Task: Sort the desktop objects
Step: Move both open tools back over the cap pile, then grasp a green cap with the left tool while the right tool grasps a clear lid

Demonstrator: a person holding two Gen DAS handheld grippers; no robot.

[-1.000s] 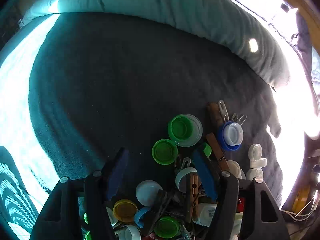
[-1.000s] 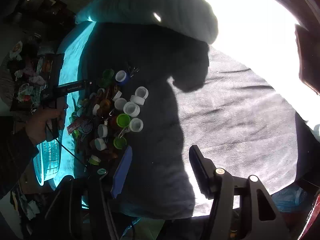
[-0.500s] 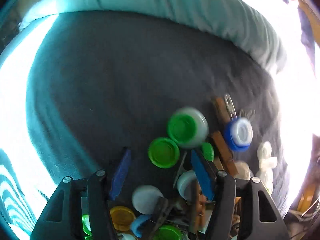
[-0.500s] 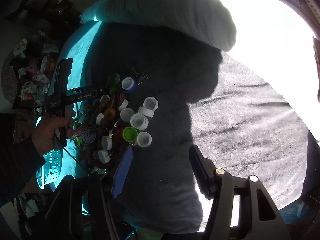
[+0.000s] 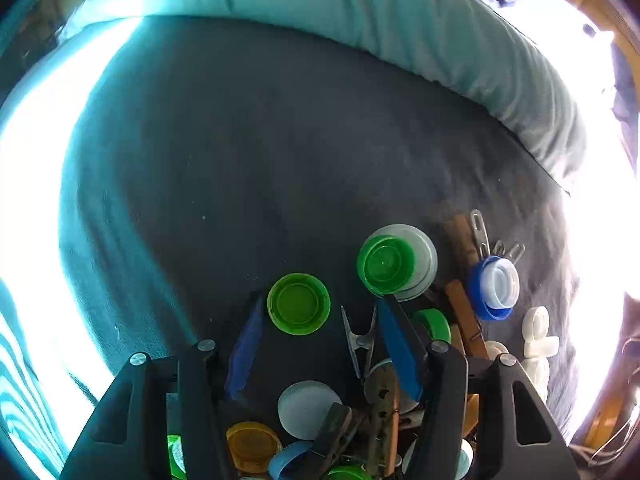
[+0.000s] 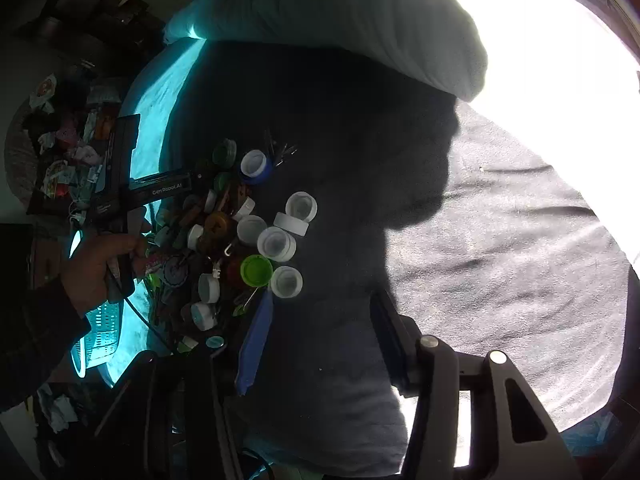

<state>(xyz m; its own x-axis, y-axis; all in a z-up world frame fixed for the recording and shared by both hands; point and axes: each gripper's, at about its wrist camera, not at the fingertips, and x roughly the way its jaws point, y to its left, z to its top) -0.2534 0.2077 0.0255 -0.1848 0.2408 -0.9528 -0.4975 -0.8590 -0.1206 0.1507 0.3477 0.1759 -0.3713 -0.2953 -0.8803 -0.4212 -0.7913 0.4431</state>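
A pile of bottle caps, clothespins and clips (image 6: pixel 224 232) lies on a dark cloth (image 5: pixel 240 160). In the left wrist view a light green cap (image 5: pixel 299 303) lies open side up between the tips of my left gripper (image 5: pixel 320 308). Its jaws are closing; the left pad is at the cap's rim and the right pad stands clear of it. A metal clip (image 5: pixel 360 340) also lies between the fingers. My right gripper (image 6: pixel 320 300) hovers over bare cloth just right of the pile. Its jaws are closing on nothing, and a white cap (image 6: pixel 286 282) sits by the left tip.
A green cap on a grey lid (image 5: pixel 386 264), a blue cap (image 5: pixel 494 284) and wooden clothespins (image 5: pixel 460 312) lie just beyond the left gripper. A rolled teal blanket (image 5: pixel 360 12) borders the cloth at the back. A hand (image 6: pixel 96 268) holds the left gripper, above a teal basket (image 6: pixel 100 332).
The left gripper's jaws have narrowed and come forward around the light green cap. The right gripper has sunk nearer the pile, its jaws slightly narrower.
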